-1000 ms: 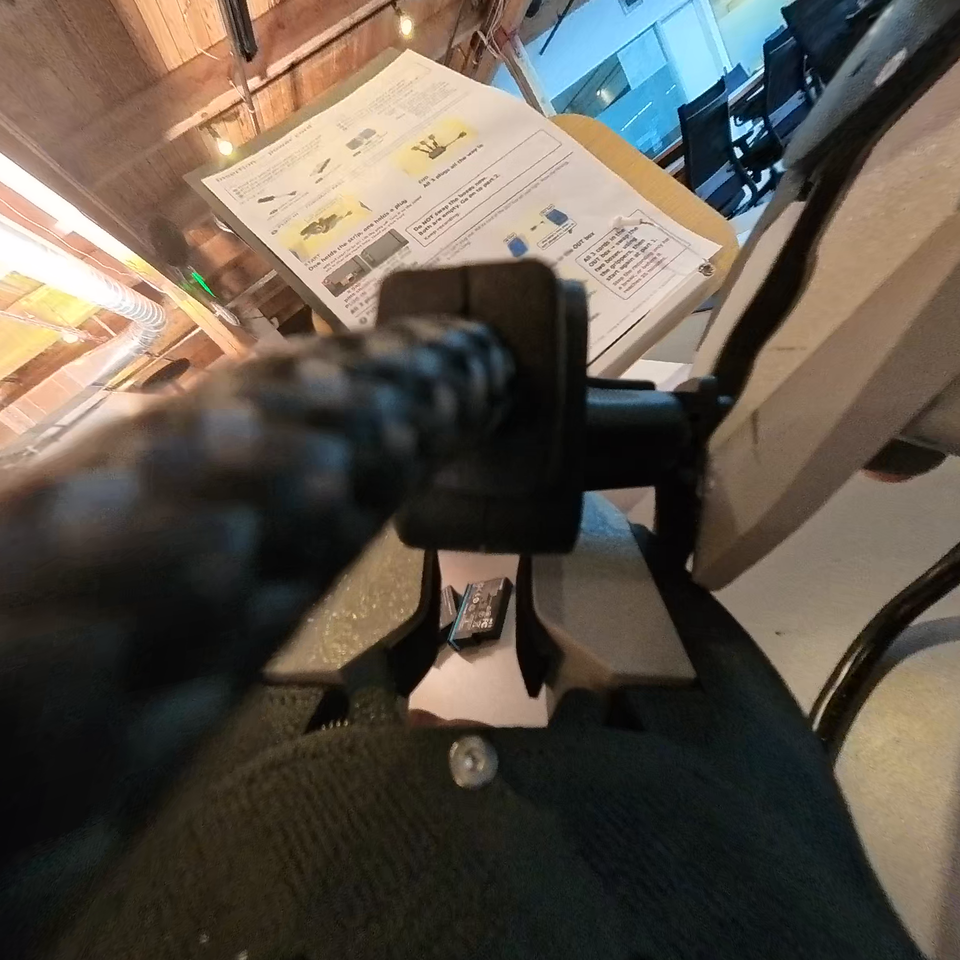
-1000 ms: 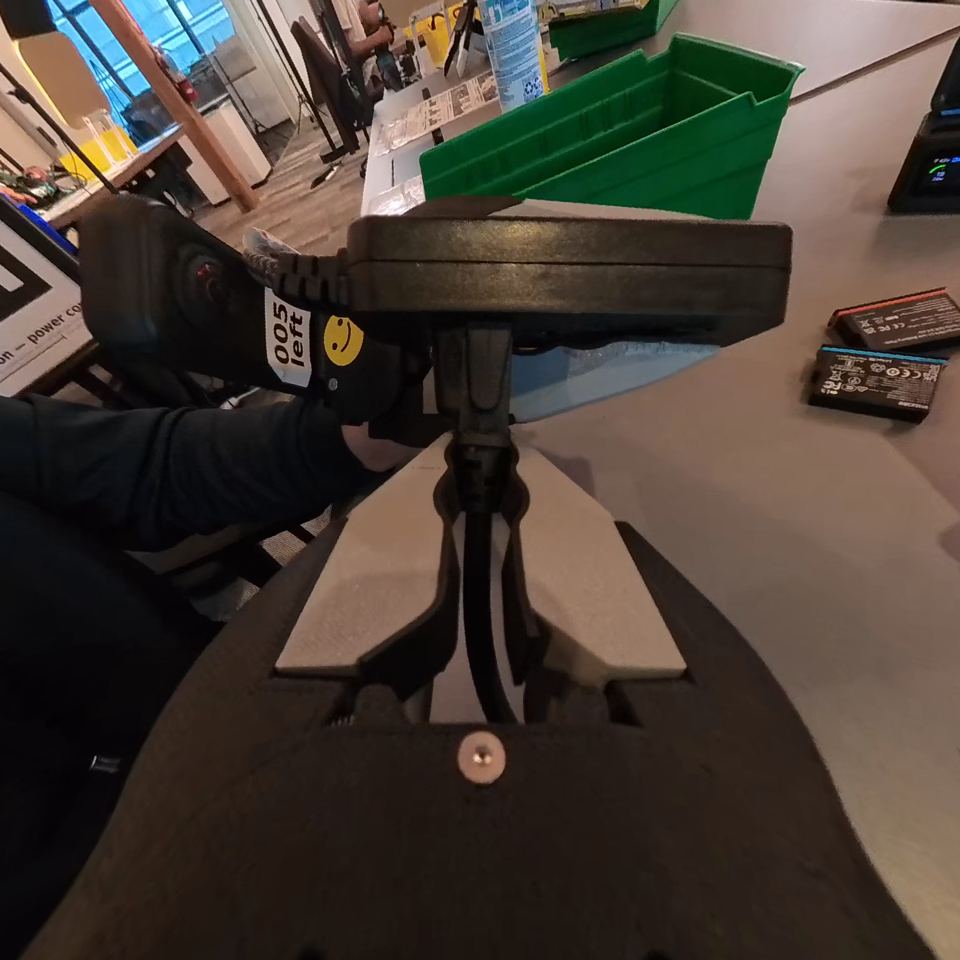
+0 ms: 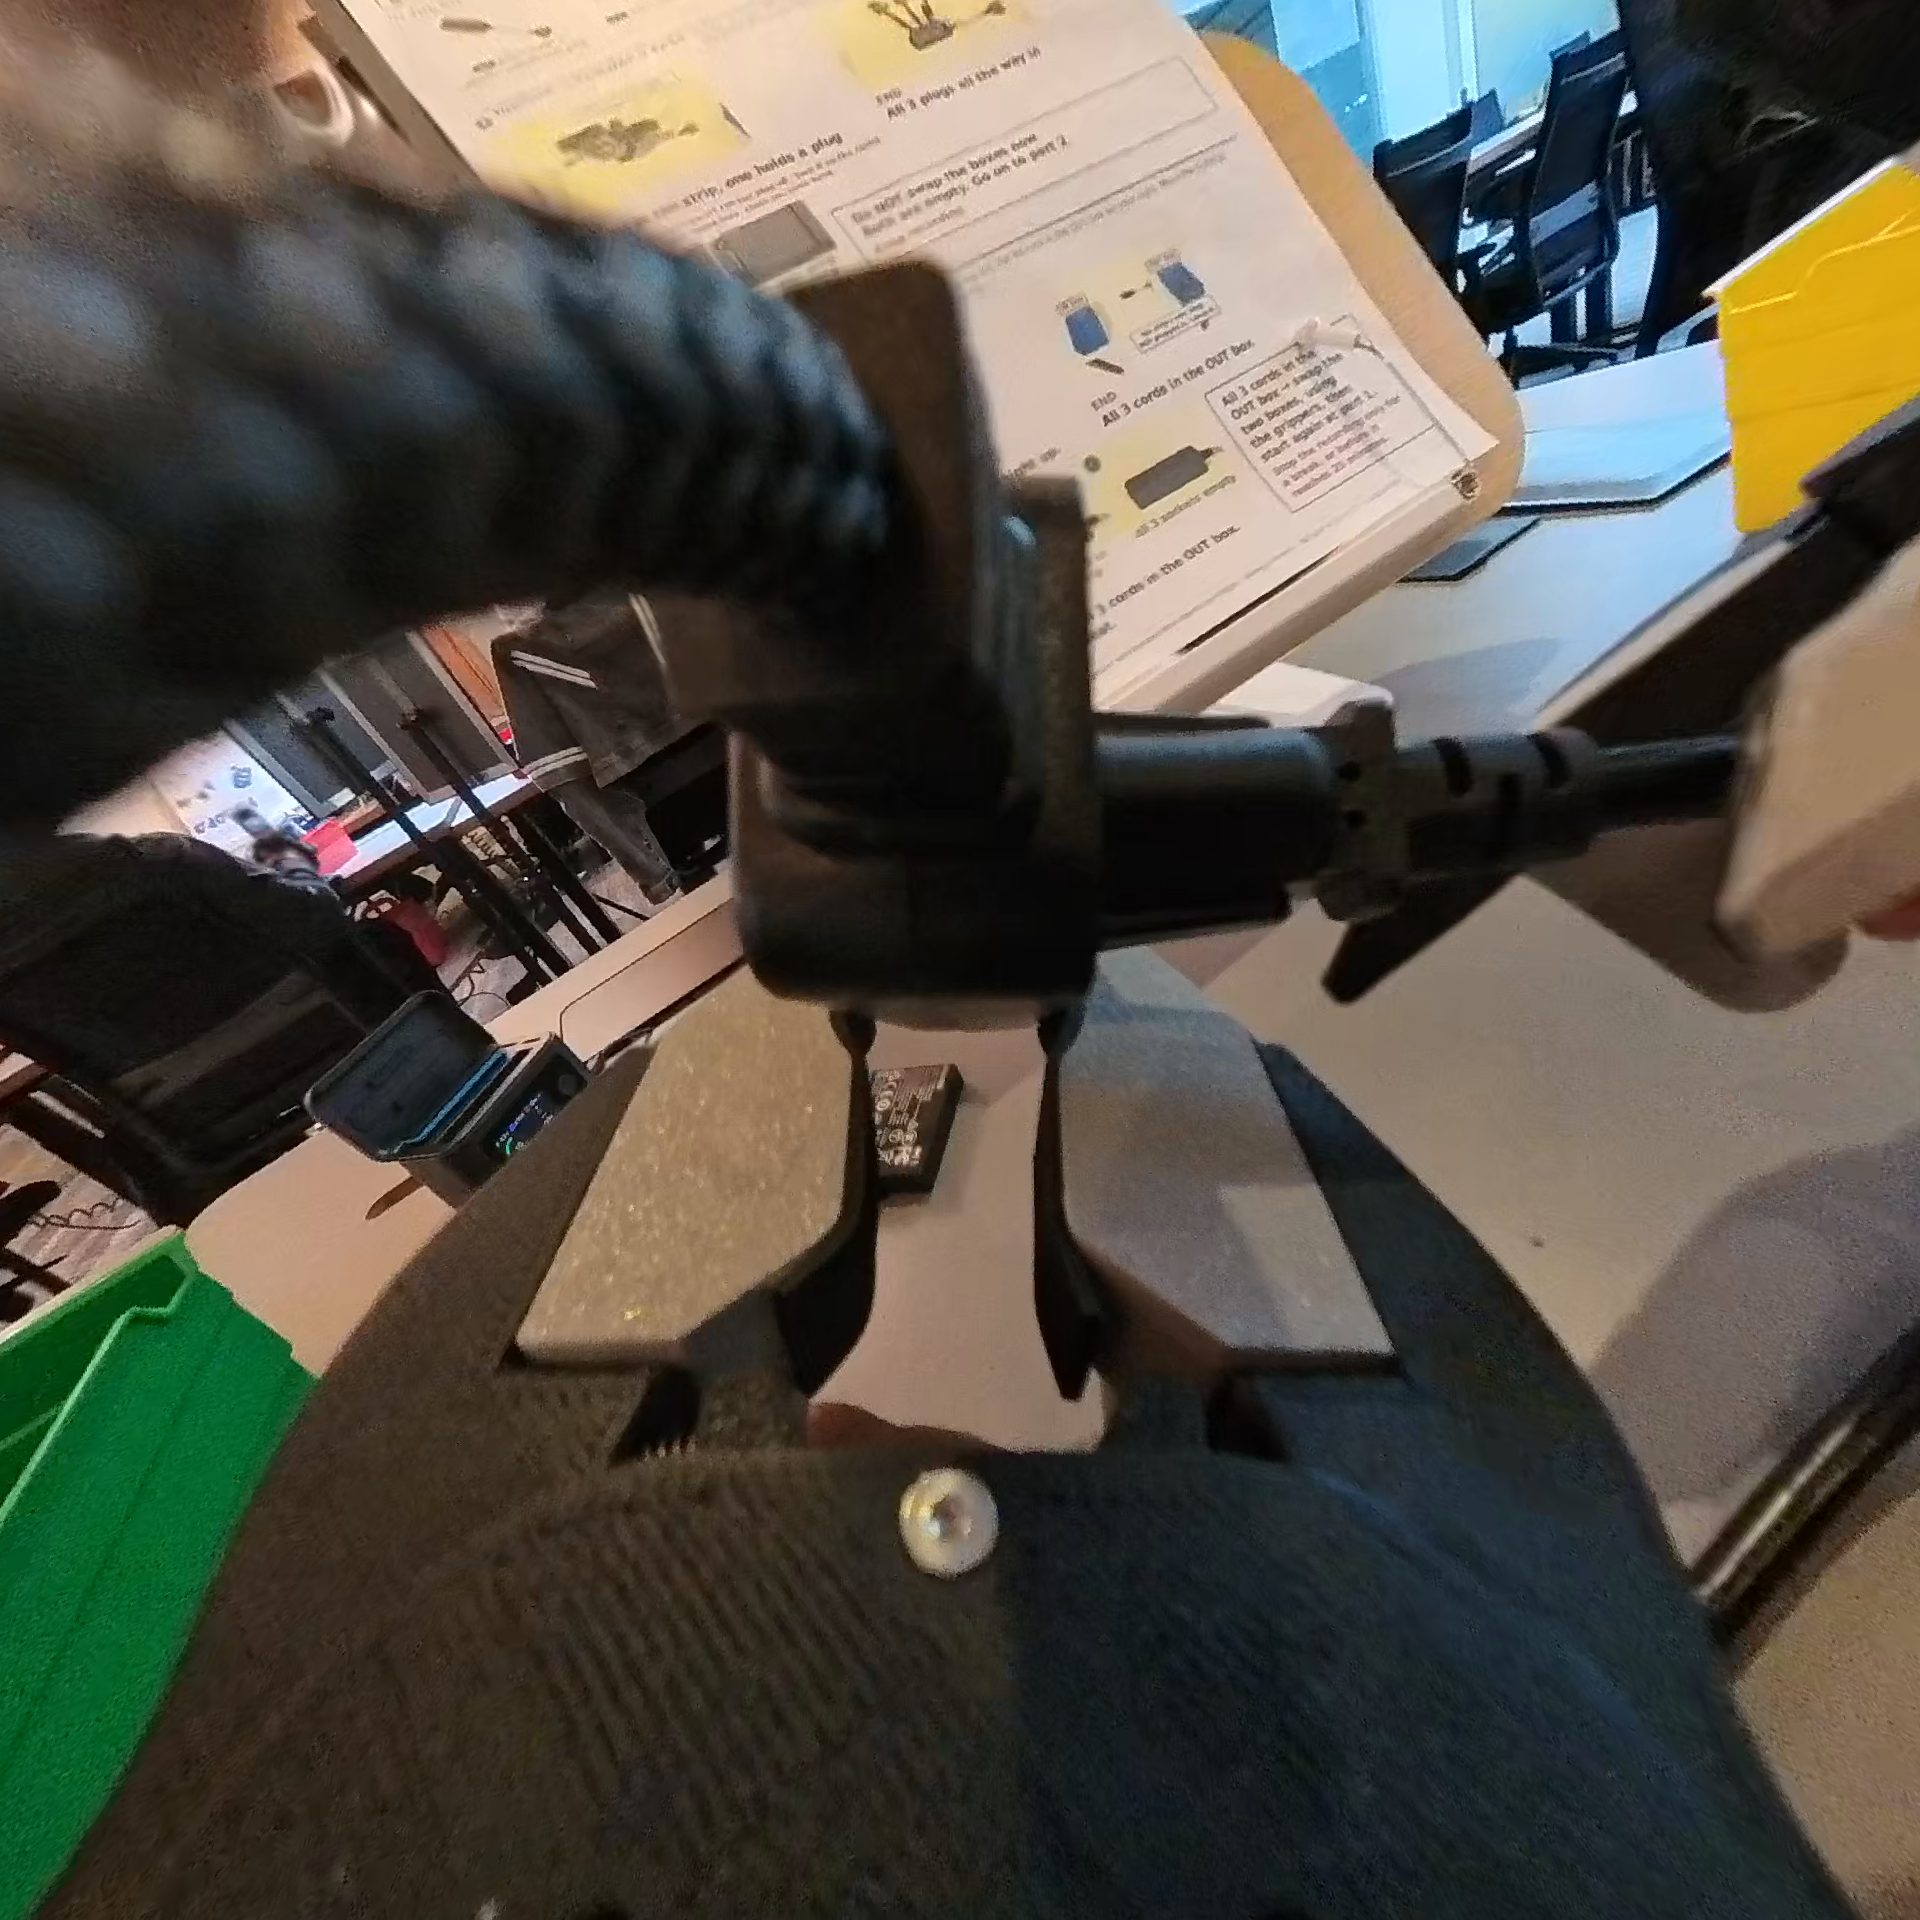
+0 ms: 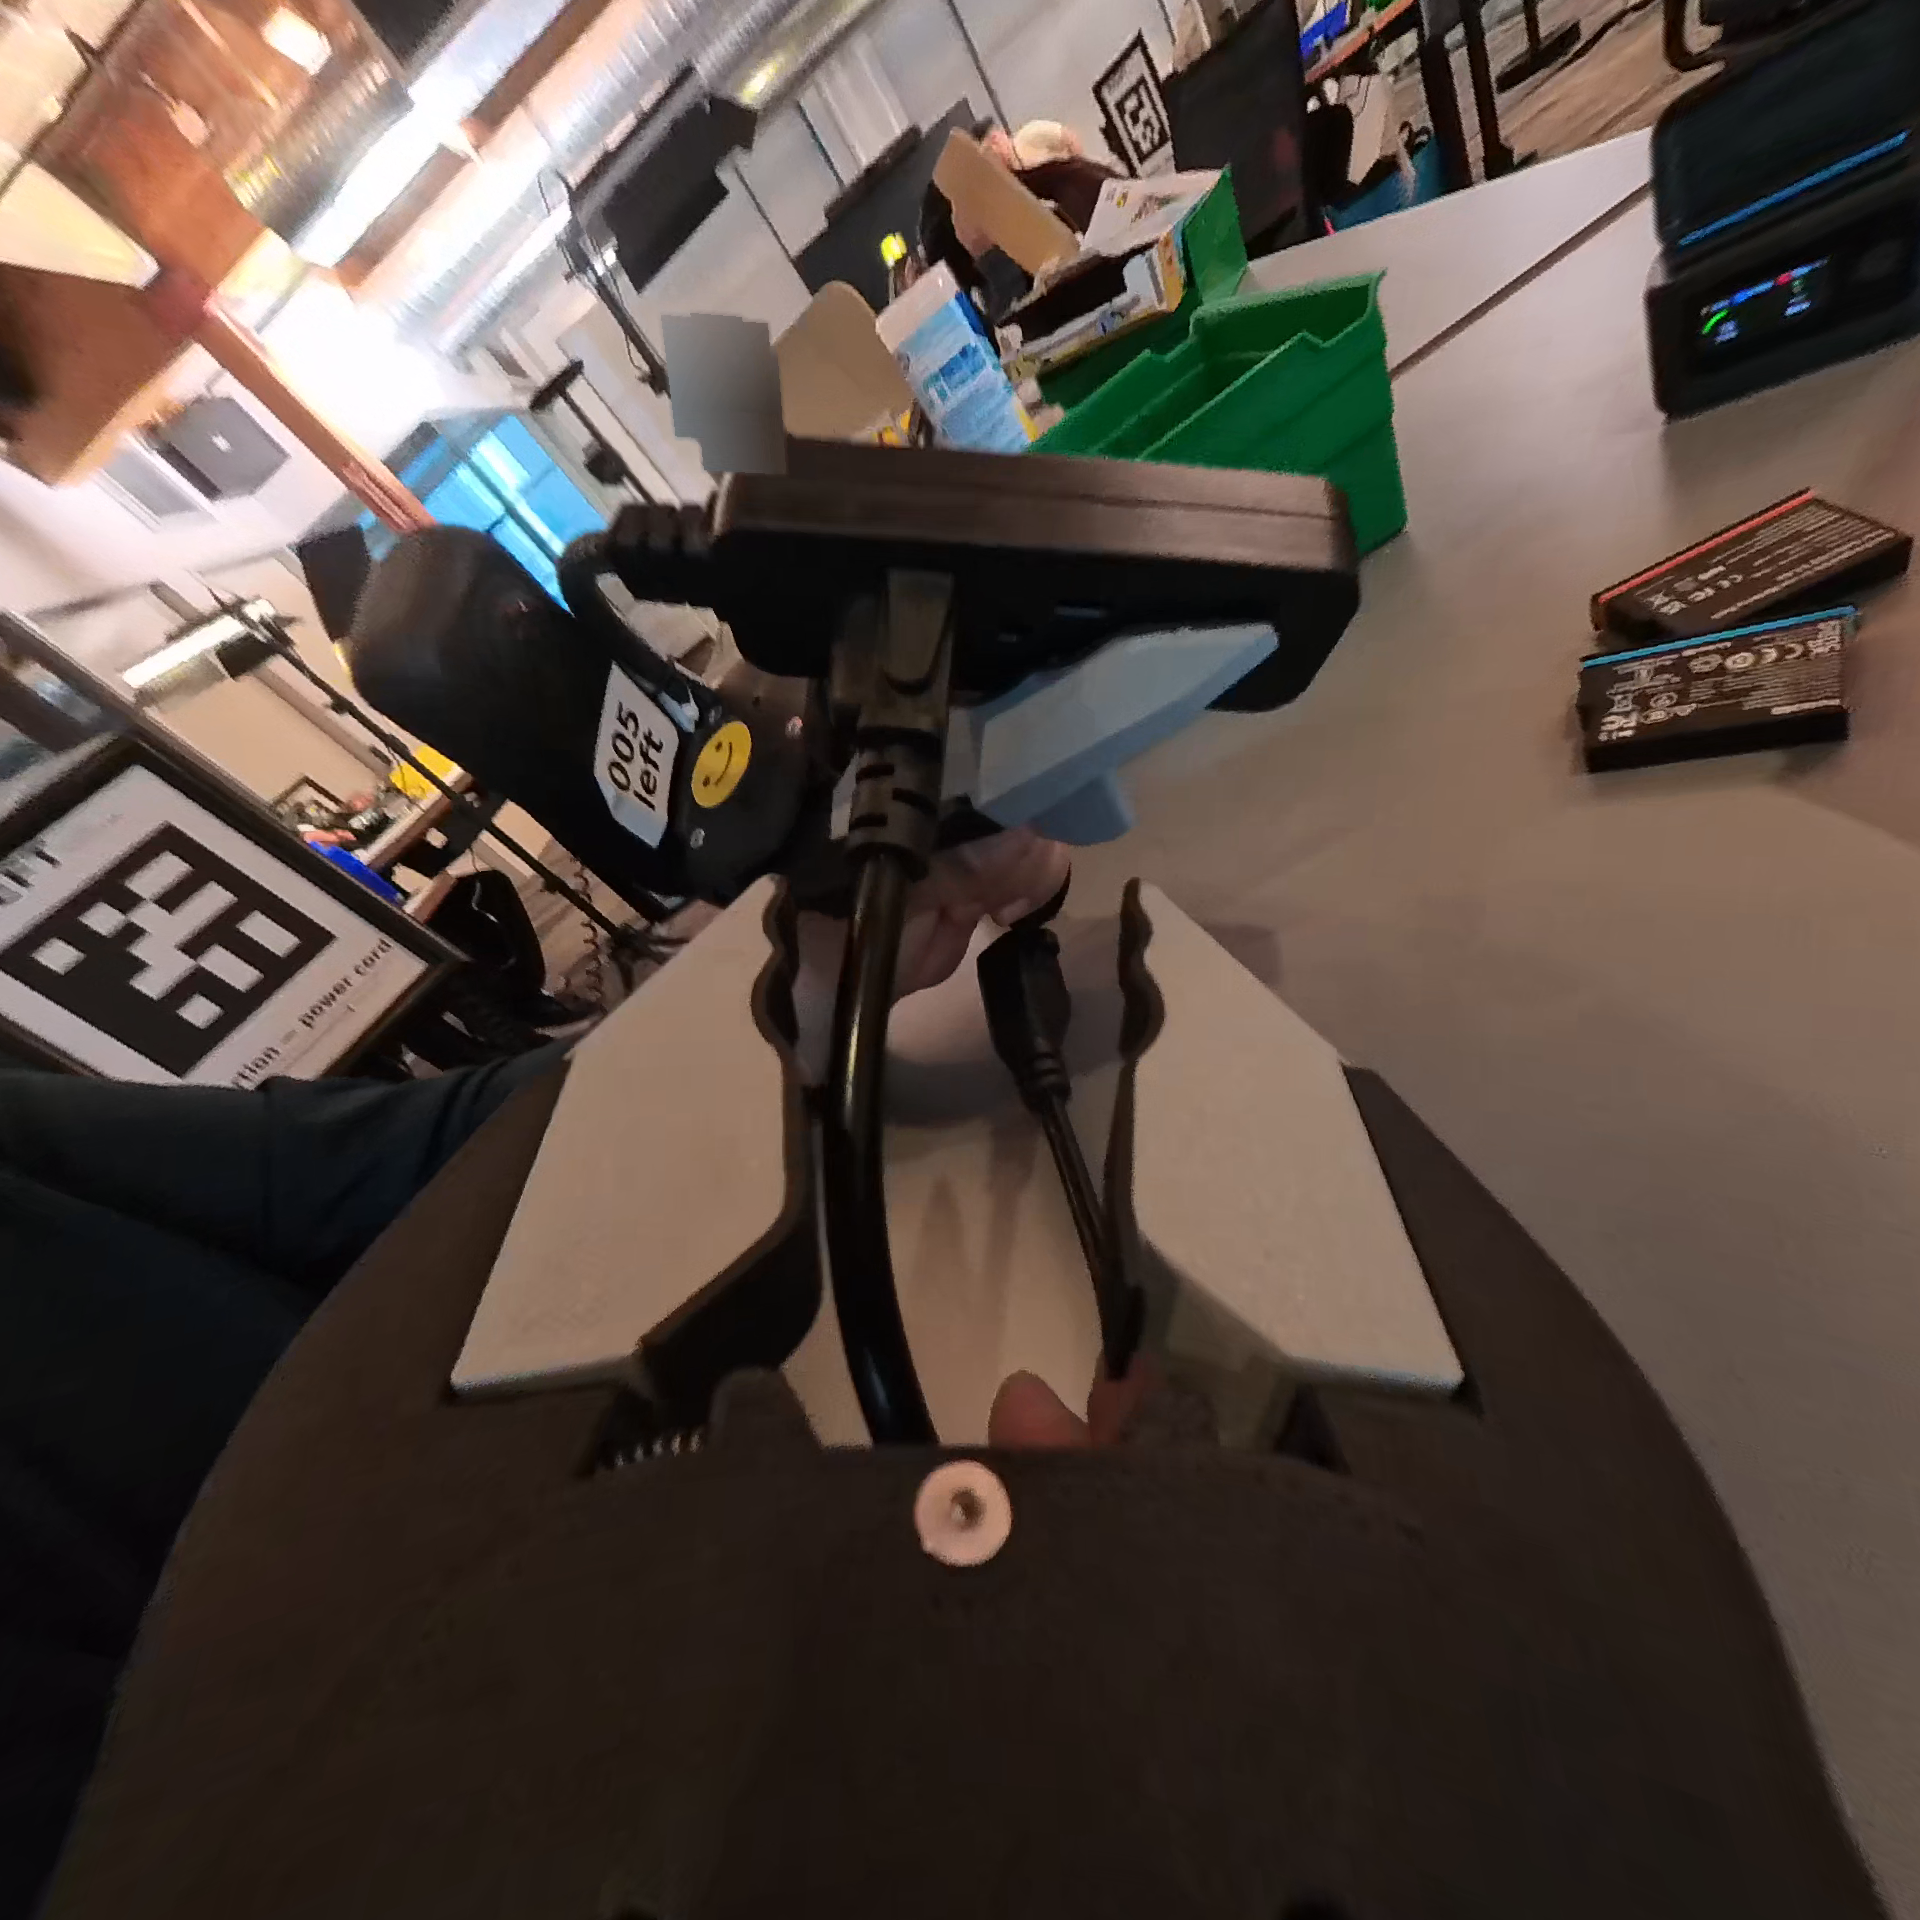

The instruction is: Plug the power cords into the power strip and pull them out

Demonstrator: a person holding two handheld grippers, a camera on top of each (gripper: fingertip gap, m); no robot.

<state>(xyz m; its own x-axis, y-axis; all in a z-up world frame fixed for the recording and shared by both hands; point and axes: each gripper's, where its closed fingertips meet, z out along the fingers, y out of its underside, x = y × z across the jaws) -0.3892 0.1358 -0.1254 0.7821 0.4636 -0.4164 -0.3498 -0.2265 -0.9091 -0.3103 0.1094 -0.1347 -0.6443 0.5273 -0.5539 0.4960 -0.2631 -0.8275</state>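
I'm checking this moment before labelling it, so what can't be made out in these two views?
- Left wrist view: the power strip is seen end-on, its sockets hidden; the blurred braided cable covers much of the frame.
- Left wrist view: the right gripper is cut off by the edge.
- Right wrist view: the plug hides its prongs, so seating depth is unclear.
- Right wrist view: a second cord runs out of sight behind the right fingers.

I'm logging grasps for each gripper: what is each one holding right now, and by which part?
Left gripper clamps the black plastic power strip at its cable end. Right gripper is open, holding nothing; the black power cord merely runs between its fingers.
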